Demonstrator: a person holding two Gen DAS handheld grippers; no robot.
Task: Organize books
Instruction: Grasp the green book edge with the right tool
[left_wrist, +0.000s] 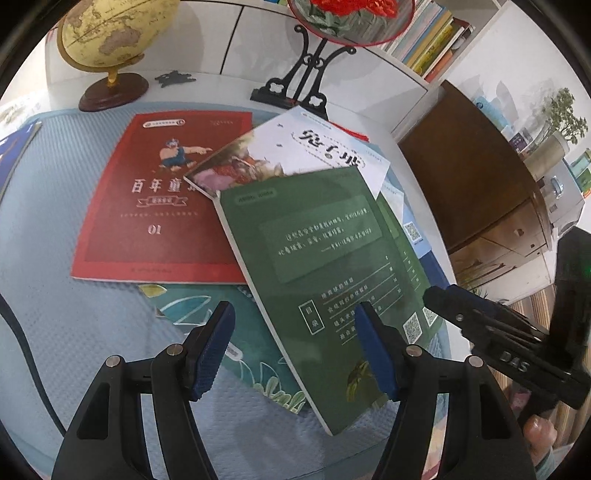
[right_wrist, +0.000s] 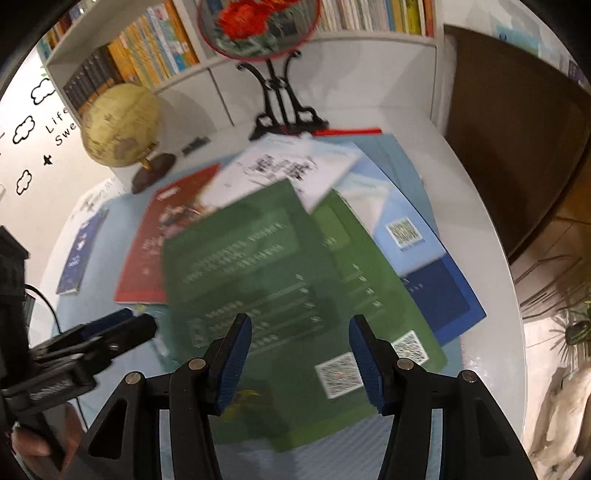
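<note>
Several thin books lie overlapping on a blue mat (left_wrist: 55, 258). A dark green book (left_wrist: 325, 266) lies on top, over a red book (left_wrist: 159, 206), a white book (left_wrist: 295, 147) and a teal leaf-patterned book (left_wrist: 221, 332). My left gripper (left_wrist: 295, 310) hangs open above the green book's near edge, holding nothing. My right gripper (left_wrist: 439, 297) comes in from the right. In the blurred right wrist view the right gripper (right_wrist: 300, 319) stands open over the green book (right_wrist: 251, 266), beside a second green book (right_wrist: 369, 266). The left gripper (right_wrist: 138, 321) shows at the left.
A globe (left_wrist: 110, 33) and a black stand with a round red-flowered ornament (left_wrist: 306, 74) stand at the table's back. A light blue book (right_wrist: 399, 206), a dark blue book (right_wrist: 443, 295) and a small blue book (right_wrist: 79, 254) lie around. Behind is a bookshelf (right_wrist: 155, 48).
</note>
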